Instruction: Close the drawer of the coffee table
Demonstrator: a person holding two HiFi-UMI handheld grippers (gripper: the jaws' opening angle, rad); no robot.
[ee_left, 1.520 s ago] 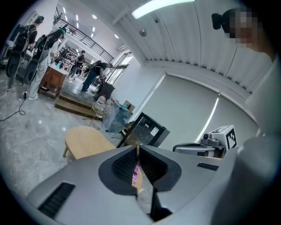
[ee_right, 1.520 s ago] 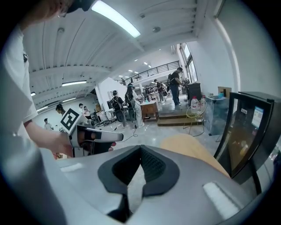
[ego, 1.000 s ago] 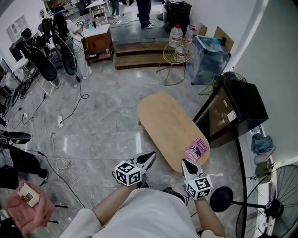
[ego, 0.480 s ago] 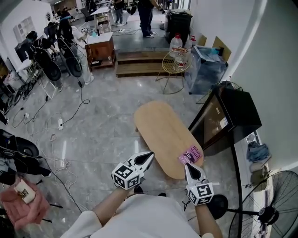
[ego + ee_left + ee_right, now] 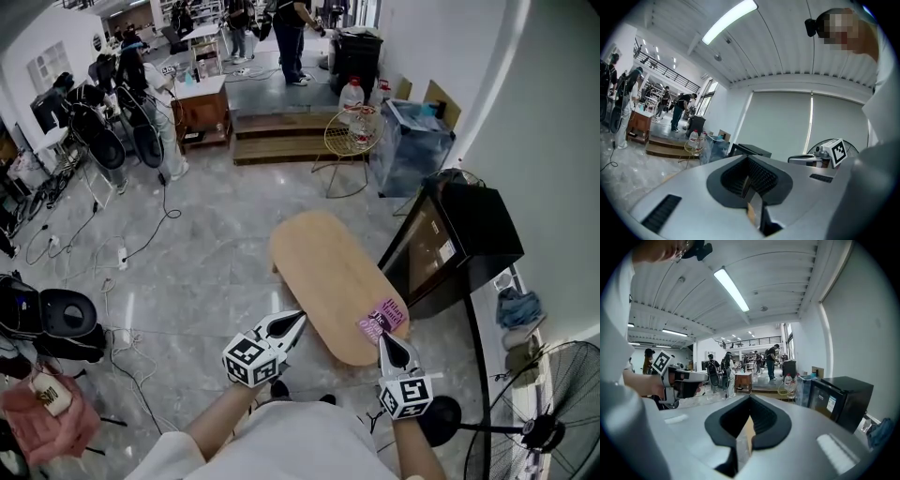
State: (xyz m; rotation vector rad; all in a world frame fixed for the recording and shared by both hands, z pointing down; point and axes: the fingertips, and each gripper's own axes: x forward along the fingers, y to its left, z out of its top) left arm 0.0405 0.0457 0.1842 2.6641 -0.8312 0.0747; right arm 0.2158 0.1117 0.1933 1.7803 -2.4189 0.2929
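left gripper (image 5: 296, 319) and right gripper (image 5: 385, 337), jaws closed on nothing, were held at the near end of the oval coffee table (image 5: 323, 267); a pink booklet (image 5: 382, 320) lay there.

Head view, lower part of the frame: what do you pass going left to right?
pink cloth → left gripper → right gripper → standing fan

Your head camera: high up, facing steeply down on the coffee table (image 5: 333, 281). Your gripper cameras: tight behind their jaws, facing near-level outward. All three share the black cabinet (image 5: 473, 230).
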